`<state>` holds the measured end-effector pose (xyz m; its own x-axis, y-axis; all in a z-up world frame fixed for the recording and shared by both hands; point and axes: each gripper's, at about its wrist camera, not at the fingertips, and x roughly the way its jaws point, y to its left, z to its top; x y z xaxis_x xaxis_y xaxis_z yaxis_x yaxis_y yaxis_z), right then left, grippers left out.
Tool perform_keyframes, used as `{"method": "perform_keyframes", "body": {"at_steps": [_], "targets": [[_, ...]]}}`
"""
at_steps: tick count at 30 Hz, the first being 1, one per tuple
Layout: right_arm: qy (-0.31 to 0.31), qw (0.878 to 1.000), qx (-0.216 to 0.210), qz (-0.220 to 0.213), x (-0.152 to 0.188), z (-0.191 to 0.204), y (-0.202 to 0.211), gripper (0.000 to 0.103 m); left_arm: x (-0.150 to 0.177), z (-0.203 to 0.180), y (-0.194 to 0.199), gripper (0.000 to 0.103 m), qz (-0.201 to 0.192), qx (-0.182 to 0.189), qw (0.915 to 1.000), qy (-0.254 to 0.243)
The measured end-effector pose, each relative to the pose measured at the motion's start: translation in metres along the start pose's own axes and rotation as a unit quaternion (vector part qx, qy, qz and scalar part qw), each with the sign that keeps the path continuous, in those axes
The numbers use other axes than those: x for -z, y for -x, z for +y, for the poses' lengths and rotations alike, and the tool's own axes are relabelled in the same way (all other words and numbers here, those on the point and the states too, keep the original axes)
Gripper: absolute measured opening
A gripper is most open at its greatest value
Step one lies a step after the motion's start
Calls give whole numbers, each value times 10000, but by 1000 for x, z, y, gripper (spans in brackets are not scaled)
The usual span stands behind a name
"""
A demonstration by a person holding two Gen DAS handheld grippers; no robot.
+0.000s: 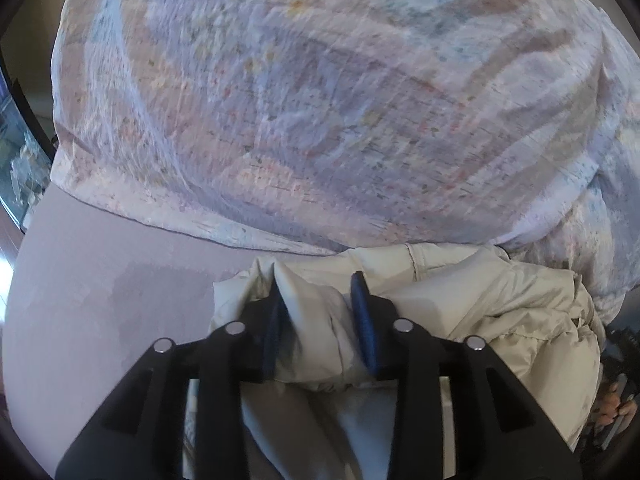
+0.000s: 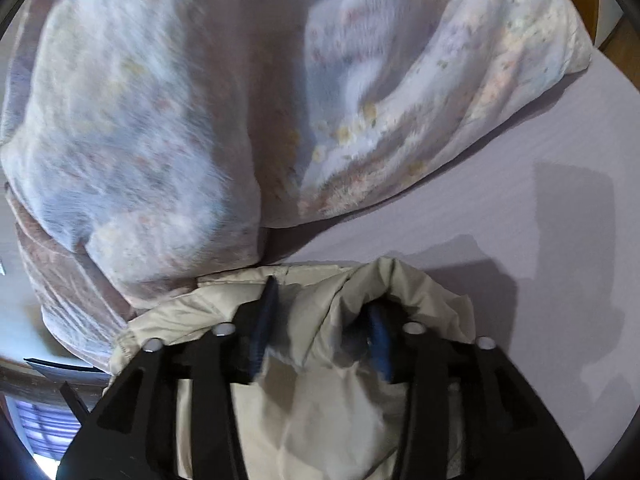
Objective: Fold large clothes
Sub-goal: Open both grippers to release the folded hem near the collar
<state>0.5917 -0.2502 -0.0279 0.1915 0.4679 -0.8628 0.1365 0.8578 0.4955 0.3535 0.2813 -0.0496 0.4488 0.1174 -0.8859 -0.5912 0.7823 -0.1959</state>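
A beige padded jacket (image 1: 480, 300) lies bunched on the lilac bed sheet (image 1: 100, 280), its far edge against a floral quilt (image 1: 320, 100). My left gripper (image 1: 317, 280) points down into the jacket's left end. Its blue pads stand apart with a loose fold of beige fabric between them, so it is open. In the right wrist view the jacket (image 2: 320, 400) humps up in a ridge between the fingers of my right gripper (image 2: 324, 296). Those pads are wide apart and do not pinch the cloth; it is open.
The floral quilt (image 2: 140, 120) is heaped across the far side of the bed, close behind the jacket. Bare sheet (image 2: 520, 220) stretches to the right of the jacket and also to its left. A person's hand (image 1: 612, 404) shows at the right edge of the left wrist view.
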Motion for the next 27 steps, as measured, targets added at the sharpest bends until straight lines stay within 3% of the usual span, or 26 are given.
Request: {"method": "perform_keyframes", "body": {"at_steps": [3, 8, 11, 16, 20, 21, 25, 27], "targets": [[138, 9995, 182, -223, 5, 6, 17, 64, 0, -5, 7, 50, -51, -16, 10000, -78], [786, 9953, 364, -435, 28, 42, 42, 70, -4, -12, 22, 87, -301, -216, 9991, -195], [1328, 9909, 3, -208, 46, 71, 44, 70, -6, -13, 34, 92, -478, -318, 9980, -252], [2297, 9713, -392, 477, 103, 137, 22, 70, 0, -18, 55, 93, -581, -67, 9977, -344], [2652, 9606, -143, 819, 127, 147, -1, 68, 17, -36, 64, 92, -576, 164, 9963, -619], [2696, 9589, -21, 889, 124, 147, -8, 62, 20, -40, 65, 92, -567, 210, 9959, -672], [2777, 9558, 352, 895, 124, 145, -35, 12, 33, -61, 72, 92, -537, 349, 9937, -923], [2648, 9605, 346, 782, 116, 145, -38, 4, 38, -70, 74, 92, -529, 399, 9924, -1033]]}}
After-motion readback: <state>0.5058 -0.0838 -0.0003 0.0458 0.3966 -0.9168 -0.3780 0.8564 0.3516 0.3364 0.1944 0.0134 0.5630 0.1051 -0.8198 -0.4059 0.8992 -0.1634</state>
